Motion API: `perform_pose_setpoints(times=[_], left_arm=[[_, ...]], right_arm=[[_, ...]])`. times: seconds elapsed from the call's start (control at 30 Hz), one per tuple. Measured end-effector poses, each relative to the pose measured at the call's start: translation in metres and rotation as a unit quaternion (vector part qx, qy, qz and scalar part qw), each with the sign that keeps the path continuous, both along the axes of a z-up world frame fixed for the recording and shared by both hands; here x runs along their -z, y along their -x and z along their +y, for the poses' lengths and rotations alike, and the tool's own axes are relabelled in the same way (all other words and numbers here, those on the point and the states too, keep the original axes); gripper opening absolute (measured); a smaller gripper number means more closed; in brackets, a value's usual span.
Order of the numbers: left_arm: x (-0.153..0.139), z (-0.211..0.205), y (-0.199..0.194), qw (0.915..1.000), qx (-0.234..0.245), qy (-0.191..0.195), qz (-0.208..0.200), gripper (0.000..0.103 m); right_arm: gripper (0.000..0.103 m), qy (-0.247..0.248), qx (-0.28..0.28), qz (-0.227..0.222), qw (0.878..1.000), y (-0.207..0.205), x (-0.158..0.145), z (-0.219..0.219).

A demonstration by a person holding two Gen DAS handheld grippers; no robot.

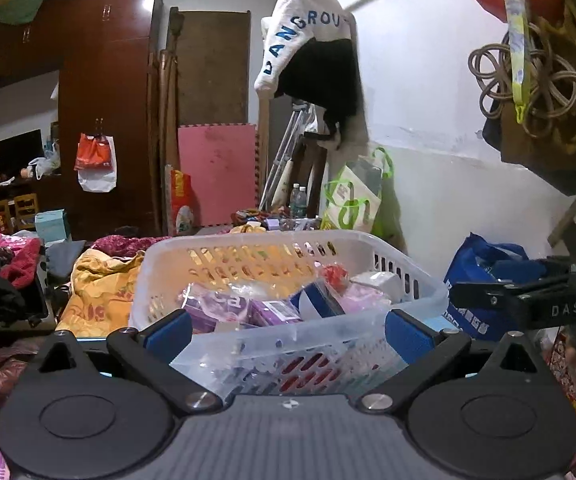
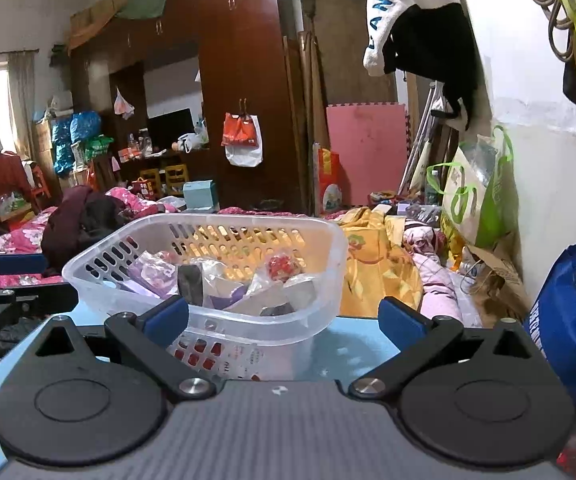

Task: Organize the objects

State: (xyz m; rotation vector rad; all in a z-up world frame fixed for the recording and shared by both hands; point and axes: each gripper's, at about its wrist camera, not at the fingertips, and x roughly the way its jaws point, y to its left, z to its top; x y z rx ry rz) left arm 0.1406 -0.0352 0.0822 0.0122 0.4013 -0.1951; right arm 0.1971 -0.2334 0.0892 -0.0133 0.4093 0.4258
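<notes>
Left gripper (image 1: 285,334): level, pointing forward at the basket; jaws spread wide, nothing between the blue pads (image 1: 169,330); the near basket wall sits in the gap, contact cannot be told.
Right gripper (image 2: 283,322): level, released, jaws wide apart and empty; basket just ahead, toward its left finger; the left gripper's black frame shows at the far left edge of the right wrist view.
Basket (image 1: 416,280): clear slotted plastic, upright on the table, directly ahead of both grippers.
Basket contents: purple packets (image 1: 223,306), a red crumpled wrapper (image 2: 283,266), a white packet (image 1: 380,280), a dark pouch (image 2: 189,282); all piled loose, overlapping.
Table (image 2: 352,350): pale blue top, under both grippers; bare patch ahead of the right gripper's right finger.
Beyond basket: yellow bedding (image 2: 372,272) and pink floral bedding (image 2: 19,240) on a bed, with a dark coat (image 2: 83,220) on top.
Right of grippers: blue bag (image 2: 568,320) close by, holding a bottle; green-and-white bag (image 2: 476,200) against the white wall (image 2: 560,184).
Far room: brown wardrobe (image 2: 239,80) with an orange-and-white bag (image 2: 243,140) hung on it, pink foam mat (image 2: 368,152), hanging white garment (image 2: 408,4).
Overhead right: coiled rope (image 1: 528,84) on the wall.
Open room: little; clutter on both sides, free table only right of the basket.
</notes>
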Motion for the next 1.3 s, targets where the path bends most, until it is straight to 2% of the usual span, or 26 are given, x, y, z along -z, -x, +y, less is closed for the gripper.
perform_pose_setpoints(times=[0.33, 0.53, 0.73, 0.87, 1.3], left_arm=[[0.005, -0.009, 0.005, 0.9998, -0.009, -0.016, -0.001, 0.103], [0.005, -0.014, 0.009, 0.9999, -0.005, -0.016, 0.001, 0.103], [0.004, -0.016, 0.010, 0.9998, -0.008, -0.017, -0.001, 0.103], [0.006, -0.015, 0.009, 0.9999, -0.006, -0.013, 0.005, 0.103], [0.007, -0.012, 0.009, 0.9998, -0.013, -0.013, 0.006, 0.103]], right_arm=[[0.103, 0.030, -0.016, -0.022, 0.999, 0.011, 0.000, 0.010], [0.103, 0.041, -0.020, -0.034, 0.998, 0.018, -0.001, 0.015], [0.103, 0.031, -0.037, -0.034, 0.998, 0.025, -0.004, 0.014], [0.103, 0.052, -0.031, -0.055, 0.997, 0.034, -0.003, 0.021], [0.103, 0.037, -0.030, -0.037, 0.998, 0.027, -0.001, 0.016]])
